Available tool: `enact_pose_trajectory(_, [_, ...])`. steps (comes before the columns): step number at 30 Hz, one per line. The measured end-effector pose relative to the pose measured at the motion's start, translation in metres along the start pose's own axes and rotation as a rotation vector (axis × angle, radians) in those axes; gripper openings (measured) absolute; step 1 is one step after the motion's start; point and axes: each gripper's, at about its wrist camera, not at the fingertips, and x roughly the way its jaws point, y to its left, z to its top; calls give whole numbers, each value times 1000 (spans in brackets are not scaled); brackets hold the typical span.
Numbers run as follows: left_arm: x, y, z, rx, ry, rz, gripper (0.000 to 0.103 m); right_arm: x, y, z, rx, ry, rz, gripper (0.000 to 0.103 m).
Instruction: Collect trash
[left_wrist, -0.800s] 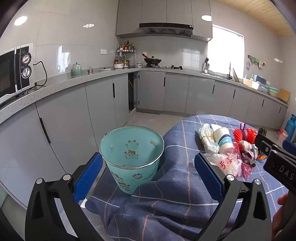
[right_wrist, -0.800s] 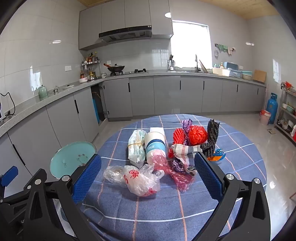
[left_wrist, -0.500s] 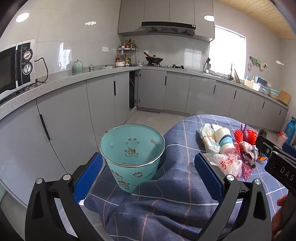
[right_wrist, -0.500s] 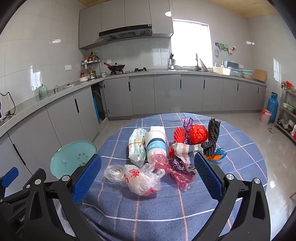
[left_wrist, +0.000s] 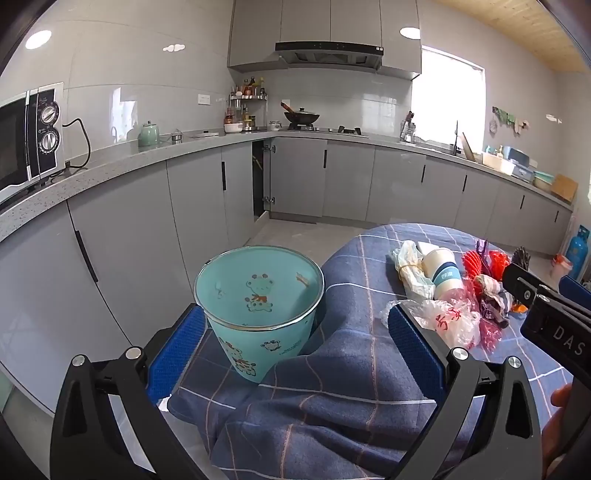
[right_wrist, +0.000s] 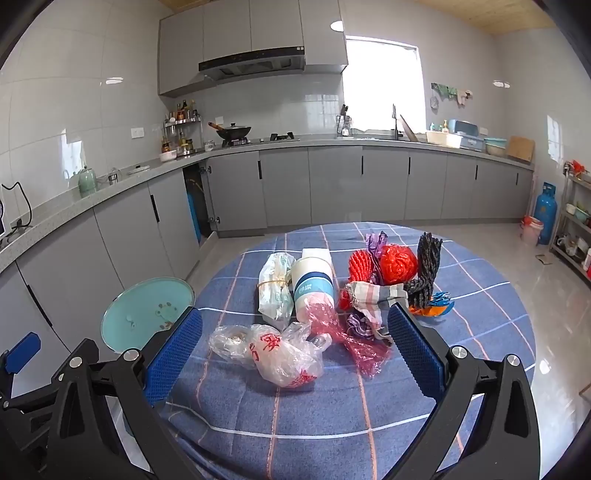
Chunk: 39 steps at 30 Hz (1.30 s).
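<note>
A teal trash bin with cartoon prints stands at the table's left edge, also in the right wrist view. My left gripper is open and empty, just before the bin. Trash lies on the blue checked tablecloth: a clear plastic bag with red print, a paper cup, a tied plastic bundle, red foam nets, a black net and a checked rag. My right gripper is open and empty, over the clear bag.
Grey kitchen cabinets run along the left and back walls. A microwave sits on the counter at left. A blue gas cylinder and a shelf rack stand at the far right.
The left gripper has drawn slightly nearer and higher relative to the bin. The right gripper has edged forward toward the clear bag. Both stay open.
</note>
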Motion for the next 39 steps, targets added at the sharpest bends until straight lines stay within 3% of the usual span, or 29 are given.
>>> enact_pose_trajectory(39, [0,-1,0,2,0,0,97,1,0,-4,0,12,6,99])
